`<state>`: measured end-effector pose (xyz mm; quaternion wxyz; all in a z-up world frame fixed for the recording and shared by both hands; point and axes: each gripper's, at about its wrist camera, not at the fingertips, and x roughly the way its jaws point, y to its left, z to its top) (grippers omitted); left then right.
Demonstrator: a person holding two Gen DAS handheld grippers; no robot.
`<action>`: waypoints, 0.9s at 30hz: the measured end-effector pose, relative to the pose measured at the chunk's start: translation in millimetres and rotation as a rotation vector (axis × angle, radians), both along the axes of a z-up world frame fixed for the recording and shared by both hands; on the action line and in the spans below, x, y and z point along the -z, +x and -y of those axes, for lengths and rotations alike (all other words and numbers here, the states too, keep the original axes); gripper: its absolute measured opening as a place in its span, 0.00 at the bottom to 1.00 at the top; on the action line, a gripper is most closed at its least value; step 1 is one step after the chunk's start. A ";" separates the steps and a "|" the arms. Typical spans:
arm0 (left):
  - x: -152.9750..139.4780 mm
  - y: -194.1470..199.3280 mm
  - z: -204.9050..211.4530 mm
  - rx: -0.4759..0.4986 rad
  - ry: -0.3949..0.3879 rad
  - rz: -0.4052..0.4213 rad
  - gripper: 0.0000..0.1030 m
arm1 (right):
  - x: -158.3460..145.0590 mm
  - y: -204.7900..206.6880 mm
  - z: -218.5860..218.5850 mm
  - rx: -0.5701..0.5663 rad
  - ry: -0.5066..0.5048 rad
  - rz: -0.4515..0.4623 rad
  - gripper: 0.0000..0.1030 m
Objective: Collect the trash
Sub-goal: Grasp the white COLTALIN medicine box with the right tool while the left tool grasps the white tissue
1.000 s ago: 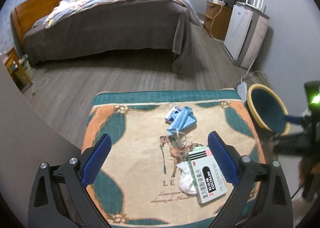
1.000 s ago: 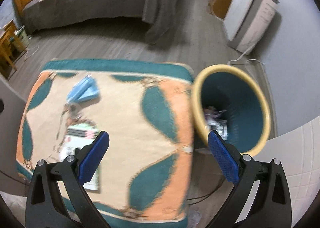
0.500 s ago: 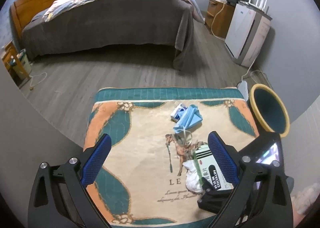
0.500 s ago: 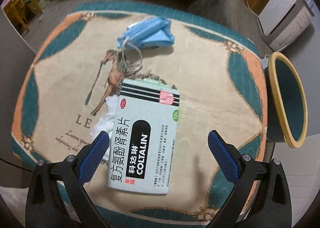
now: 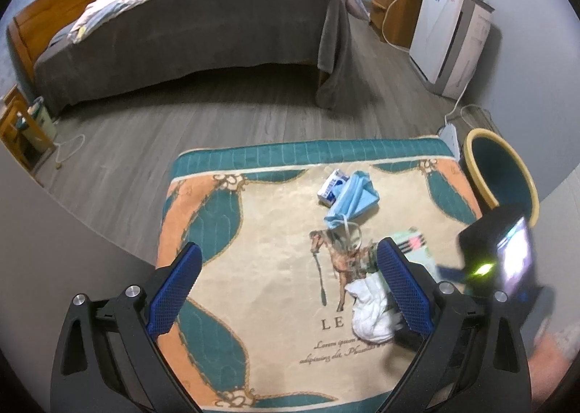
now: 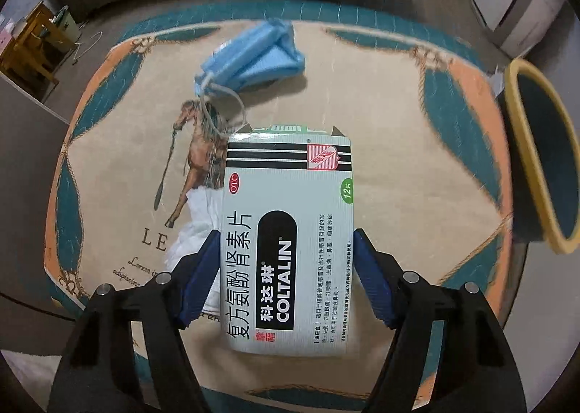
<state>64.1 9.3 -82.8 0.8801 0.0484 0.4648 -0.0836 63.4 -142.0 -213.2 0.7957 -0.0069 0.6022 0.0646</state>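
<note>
Now the right gripper (image 6: 286, 260), spread wide half a second ago, has pinched its fingers onto the medicine box (image 6: 288, 231) just beside the crumpled tissue (image 6: 197, 221), ready for the bin (image 6: 540, 155), while the left gripper (image 5: 290, 289) hangs spread.

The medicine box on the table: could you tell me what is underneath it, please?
A crumpled white tissue sticks out from under the medicine box's left edge. How far it runs beneath is covered, as is anything else there.
</note>
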 end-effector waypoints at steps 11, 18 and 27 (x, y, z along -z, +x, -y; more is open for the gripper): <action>42.3 -4.3 18.6 0.001 0.053 -0.086 0.93 | -61.1 7.5 56.3 -0.006 -0.098 0.063 0.69; 87.7 -18.9 56.4 0.044 0.084 -0.127 0.93 | -47.0 5.7 82.4 0.074 -0.045 0.049 0.69; 126.8 -31.8 90.2 0.174 0.093 -0.216 0.83 | -44.0 9.0 84.0 0.074 -0.031 0.046 0.69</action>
